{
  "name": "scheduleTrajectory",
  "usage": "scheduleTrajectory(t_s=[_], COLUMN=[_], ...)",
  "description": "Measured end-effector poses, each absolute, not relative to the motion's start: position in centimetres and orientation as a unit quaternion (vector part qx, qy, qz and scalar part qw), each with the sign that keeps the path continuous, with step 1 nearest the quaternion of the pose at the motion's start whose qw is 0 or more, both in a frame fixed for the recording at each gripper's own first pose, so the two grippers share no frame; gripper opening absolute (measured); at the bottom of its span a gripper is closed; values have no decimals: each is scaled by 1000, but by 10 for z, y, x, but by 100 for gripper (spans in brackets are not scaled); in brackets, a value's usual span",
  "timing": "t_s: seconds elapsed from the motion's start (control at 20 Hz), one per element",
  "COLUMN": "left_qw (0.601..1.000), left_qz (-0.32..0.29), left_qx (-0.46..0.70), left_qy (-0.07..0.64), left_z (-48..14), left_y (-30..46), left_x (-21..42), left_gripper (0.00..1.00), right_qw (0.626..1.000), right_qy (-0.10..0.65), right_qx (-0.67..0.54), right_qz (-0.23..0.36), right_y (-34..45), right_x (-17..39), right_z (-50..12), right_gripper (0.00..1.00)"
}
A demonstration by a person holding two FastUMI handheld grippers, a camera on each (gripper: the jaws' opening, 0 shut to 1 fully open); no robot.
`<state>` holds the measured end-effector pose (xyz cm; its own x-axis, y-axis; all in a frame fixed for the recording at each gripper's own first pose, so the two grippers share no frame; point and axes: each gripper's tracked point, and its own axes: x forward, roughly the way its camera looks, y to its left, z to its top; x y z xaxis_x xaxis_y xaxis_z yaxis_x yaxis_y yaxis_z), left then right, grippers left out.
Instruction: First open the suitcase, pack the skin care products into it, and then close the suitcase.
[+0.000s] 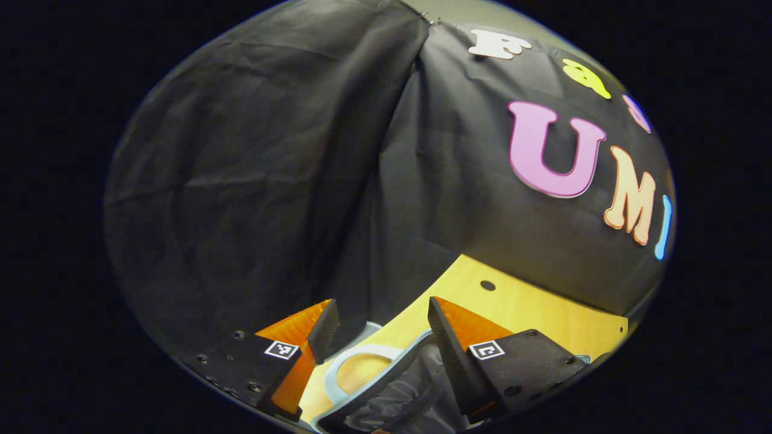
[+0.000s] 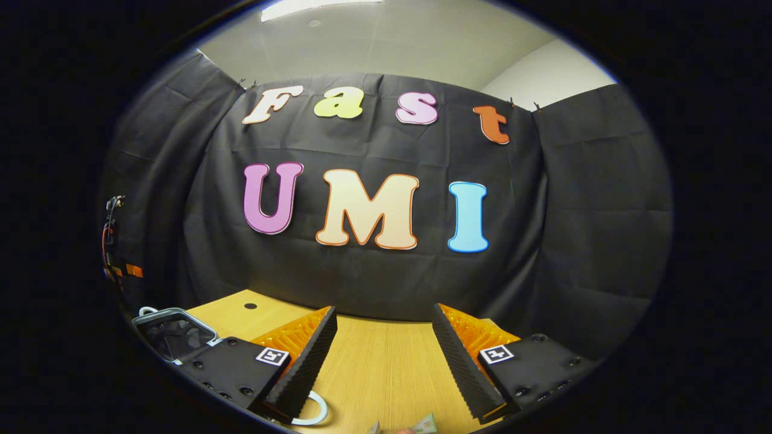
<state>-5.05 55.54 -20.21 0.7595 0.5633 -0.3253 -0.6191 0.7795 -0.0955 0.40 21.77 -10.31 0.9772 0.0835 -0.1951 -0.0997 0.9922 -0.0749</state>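
In the left gripper view my left gripper [image 1: 381, 307] is open, just above the pale blue suitcase [image 1: 347, 398]. Its curved handle [image 1: 336, 366] and a stretch of grey lining [image 1: 416, 392] show between and below the fingers. In the right gripper view my right gripper [image 2: 385, 310] is open over the bare wooden table [image 2: 386, 367], with nothing between its fingers. A pale-rimmed suitcase shell with dark lining [image 2: 175, 334] stands at the far left. A pale loop handle [image 2: 316, 413] peeks out under the left finger. A small pale green packet [image 2: 425, 424] lies at the bottom edge.
Black cloth walls close off the table's far side and both flanks. A round hole is cut in the tabletop [image 1: 487, 285], also near the back left [image 2: 249, 306]. A device with orange parts [image 2: 111, 241] hangs by the left wall.
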Motion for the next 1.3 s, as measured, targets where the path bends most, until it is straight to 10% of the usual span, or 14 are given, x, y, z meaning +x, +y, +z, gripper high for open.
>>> scheduleTrajectory(t_s=[0.5, 1.3], left_qw=[973, 990], left_qz=[223, 64], left_qx=[-3, 25], left_qy=[66, 127], left_z=[-110, -163], left_y=[395, 152], left_x=[-34, -19], left_gripper=[94, 95], right_qw=[995, 990], right_qy=[88, 104], right_qx=[-6, 6], right_qz=[55, 92], right_y=[163, 99], right_x=[-4, -35], right_z=[-100, -108], right_gripper=[99, 99])
